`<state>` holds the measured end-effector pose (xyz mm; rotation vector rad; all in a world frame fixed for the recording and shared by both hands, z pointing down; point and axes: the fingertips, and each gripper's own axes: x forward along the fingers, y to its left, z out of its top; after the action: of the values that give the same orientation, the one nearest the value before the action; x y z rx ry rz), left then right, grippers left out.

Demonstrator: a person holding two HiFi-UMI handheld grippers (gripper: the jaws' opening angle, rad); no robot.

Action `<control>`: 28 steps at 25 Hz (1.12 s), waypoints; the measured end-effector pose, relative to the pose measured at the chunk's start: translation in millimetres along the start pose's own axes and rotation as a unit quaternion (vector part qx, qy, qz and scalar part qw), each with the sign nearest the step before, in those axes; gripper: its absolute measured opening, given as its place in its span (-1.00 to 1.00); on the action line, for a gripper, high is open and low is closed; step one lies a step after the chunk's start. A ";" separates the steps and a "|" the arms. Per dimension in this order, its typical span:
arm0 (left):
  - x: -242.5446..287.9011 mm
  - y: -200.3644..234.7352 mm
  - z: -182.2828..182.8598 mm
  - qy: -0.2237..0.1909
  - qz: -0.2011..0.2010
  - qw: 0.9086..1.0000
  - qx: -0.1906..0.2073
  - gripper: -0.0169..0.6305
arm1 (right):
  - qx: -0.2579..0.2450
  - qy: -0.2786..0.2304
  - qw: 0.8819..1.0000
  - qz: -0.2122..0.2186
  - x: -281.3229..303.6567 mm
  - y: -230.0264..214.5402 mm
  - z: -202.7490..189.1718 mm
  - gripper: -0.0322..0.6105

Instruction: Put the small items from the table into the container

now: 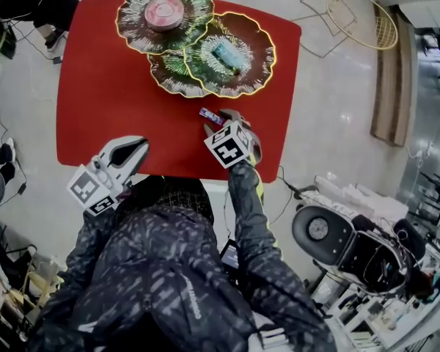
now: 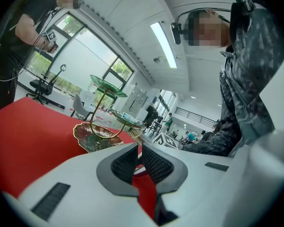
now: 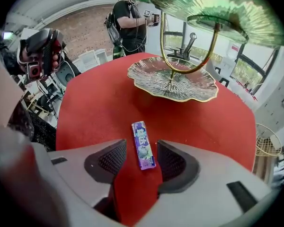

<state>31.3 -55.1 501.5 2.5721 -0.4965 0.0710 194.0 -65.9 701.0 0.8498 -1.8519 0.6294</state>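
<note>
**1. Left tool** (image 2: 138,157). Moulded white plastic with black cross-hatched rubber pads. I read it as clenched: the pads are drawn together with nothing between them. It sits over the desk's near edge, left of middle.

**2. Right tool** (image 3: 142,162). Same build, tipped steeply down near the near right corner. The jaws are released and parted, straddling the candy stick without pressing it. In the head view its marker cube covers most of the jaws.

**3. Candy stick** (image 3: 143,145). The task's thing, a slim, flat, rectangular strip. It has a glossy purple wrapper with paler print that I cannot read. It lies flat on the desk (image 3: 99,103) close to the near edge, toward the right corner. Its length runs along the jaws, nearer the right-hand pad.

**4. Desk.** Round-cornered top under a matt red covering.

**5. Tiered stand** (image 3: 191,60). At the far edge, on a curved brass-coloured stem carrying three leaf-shaped, ribbed dishes with gilt rims.
- The lowest dish (image 3: 173,82) is dark, and from above it is largely covered by the two upper dishes.
- The middle dish (image 1: 258,68) holds a small teal item (image 1: 227,53).
- The top dish (image 1: 132,17), of green glass, holds a round pink item (image 1: 164,13).
- Both items are too blurred for me to identify.

**6. Person** (image 3: 132,20). In dark clothing, standing beyond the far edge.
</note>
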 end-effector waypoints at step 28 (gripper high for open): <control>0.4 6.6 6.4 0.000 -0.008 1.000 -0.007 -0.91 | 0.016 0.060 0.998 0.020 6.0 0.6 -8.2 -0.60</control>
<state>29.0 -63.7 499.2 2.5622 -0.4758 0.0620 196.4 -61.2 709.7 0.7816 -1.7574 0.7220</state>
